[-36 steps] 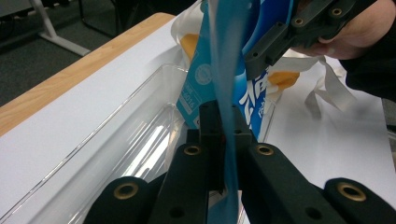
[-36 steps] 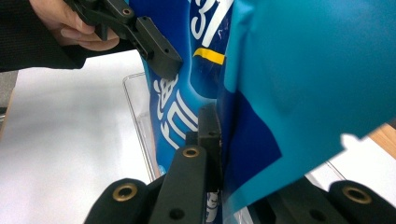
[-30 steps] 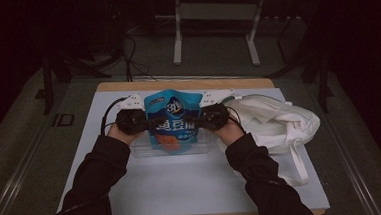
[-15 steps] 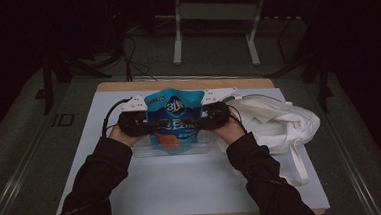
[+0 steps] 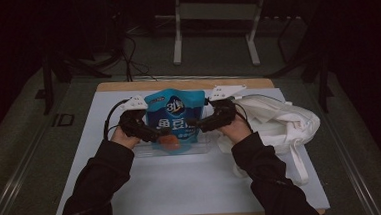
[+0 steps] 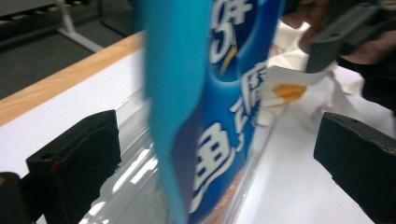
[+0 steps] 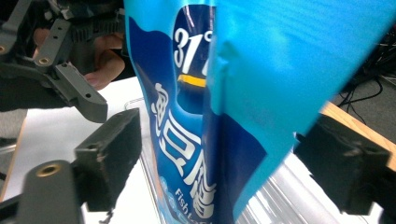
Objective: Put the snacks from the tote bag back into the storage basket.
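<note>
The blue snack bag [image 5: 175, 117] is standing upright in a clear plastic tray [image 5: 201, 146] at the middle of the white table [image 5: 193, 187]. I am working left to right. My left gripper [image 5: 156, 135] is reaching in at the bag's nine o'clock, jaws spread wide on either side of its edge, not pinching it. My right gripper [image 5: 195, 122] is doing the same at three o'clock, jaws apart around the other edge. I am judging the bag floppy; if one side closes first, it could twist or tip out of the tray. A white cloth bag [image 5: 279, 124] is lying at three o'clock, just beside my right hand [image 5: 236, 130], crowding any move that way.
</note>
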`<state>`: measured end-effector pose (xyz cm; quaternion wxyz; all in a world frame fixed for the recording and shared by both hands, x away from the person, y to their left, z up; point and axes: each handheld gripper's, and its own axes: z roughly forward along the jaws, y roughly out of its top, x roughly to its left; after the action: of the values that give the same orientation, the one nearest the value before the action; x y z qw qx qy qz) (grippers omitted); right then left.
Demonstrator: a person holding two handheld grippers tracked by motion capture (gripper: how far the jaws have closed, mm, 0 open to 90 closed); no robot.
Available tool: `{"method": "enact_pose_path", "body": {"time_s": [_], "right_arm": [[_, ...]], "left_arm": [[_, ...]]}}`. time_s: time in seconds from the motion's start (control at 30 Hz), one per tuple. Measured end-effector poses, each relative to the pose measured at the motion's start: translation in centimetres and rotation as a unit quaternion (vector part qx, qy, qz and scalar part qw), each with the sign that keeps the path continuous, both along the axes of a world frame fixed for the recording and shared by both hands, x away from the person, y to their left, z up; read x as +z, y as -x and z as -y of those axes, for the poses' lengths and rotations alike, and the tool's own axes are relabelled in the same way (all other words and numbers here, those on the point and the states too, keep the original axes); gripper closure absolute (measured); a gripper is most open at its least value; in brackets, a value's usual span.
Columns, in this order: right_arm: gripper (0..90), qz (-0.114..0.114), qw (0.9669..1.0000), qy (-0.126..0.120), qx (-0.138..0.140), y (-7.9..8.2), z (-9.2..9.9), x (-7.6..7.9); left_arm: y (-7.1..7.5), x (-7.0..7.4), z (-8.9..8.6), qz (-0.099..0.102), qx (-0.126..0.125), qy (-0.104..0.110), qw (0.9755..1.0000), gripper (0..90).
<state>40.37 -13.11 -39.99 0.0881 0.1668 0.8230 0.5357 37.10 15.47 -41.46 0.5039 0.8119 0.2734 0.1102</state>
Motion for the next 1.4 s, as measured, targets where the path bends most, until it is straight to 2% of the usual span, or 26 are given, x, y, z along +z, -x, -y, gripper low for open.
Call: {"method": "enact_pose_path", "body": {"time_s": [0.17,0.23,0.3,0.43,0.47,0.6,0.67,0.8,0.97,1.03,1.1,1.2,1.33,1.4], "right_arm": [[14.0,0.0,1.0,0.005,0.0,0.0,0.7,-0.1],[14.0,0.009,0.9999,0.013,-0.006,0.2,0.9,-0.2],[14.1,0.011,0.9999,0.01,-0.008,0.3,1.2,-0.2],[14.2,0.011,0.9997,0.016,-0.018,0.6,1.6,-0.2],[14.2,0.009,0.9997,0.014,-0.016,0.7,1.7,-0.2],[14.5,0.01,0.9993,0.012,-0.035,1.2,3.0,-0.2],[14.6,0.012,0.9991,0.011,-0.038,1.4,3.4,-0.2],[14.6,0.021,0.9987,0.022,-0.041,2.1,4.3,-0.2],[14.6,0.027,0.9984,0.02,-0.044,3.2,5.5,-0.3],[14.6,0.027,0.9984,0.02,-0.046,3.6,6.0,-0.5],[14.7,0.028,0.9984,0.022,-0.044,4.0,6.3,-0.7],[14.7,0.034,0.9981,0.027,-0.044,4.7,6.7,-1.1],[14.7,0.037,0.998,0.029,-0.043,5.4,7.1,-1.5],[14.7,0.037,0.9979,0.03,-0.045,5.9,7.3,-1.7]], "left_arm": [[0.6,0.1,-0.6,0.017,0.026,0.007,0.9995,0.9],[0.9,0.0,-0.9,0.015,0.036,0.011,0.9992,0.9],[1.1,-0.3,-1.0,0.005,0.04,0.019,0.999,0.9],[1.6,-0.7,-1.0,0.002,0.041,0.011,0.9991,0.9],[2.1,-0.8,-1.1,0.002,0.049,0.007,0.9988,0.9],[2.7,-0.9,-1.5,0.005,0.068,0.006,0.9976,0.9],[3.2,-0.9,-1.7,0.005,0.071,0.015,0.9974,0.9],[4.1,-1.3,-2.0,0.007,0.08,0.004,0.9967,0.9],[5.3,-1.8,-2.1,-0.001,0.074,0.006,0.9972,0.9],[5.7,-2.1,-2.1,0.009,0.079,-0.008,0.9968,1.0],[6.2,-2.4,-2.1,0.01,0.084,-0.016,0.9963,0.9],[7.1,-2.9,-1.9,0.011,0.091,-0.021,0.9955,0.9],[8.1,-3.3,-1.6,0.008,0.094,-0.018,0.9953,0.9],[8.6,-3.5,-1.5,0.007,0.093,-0.011,0.9956,0.9]]}}
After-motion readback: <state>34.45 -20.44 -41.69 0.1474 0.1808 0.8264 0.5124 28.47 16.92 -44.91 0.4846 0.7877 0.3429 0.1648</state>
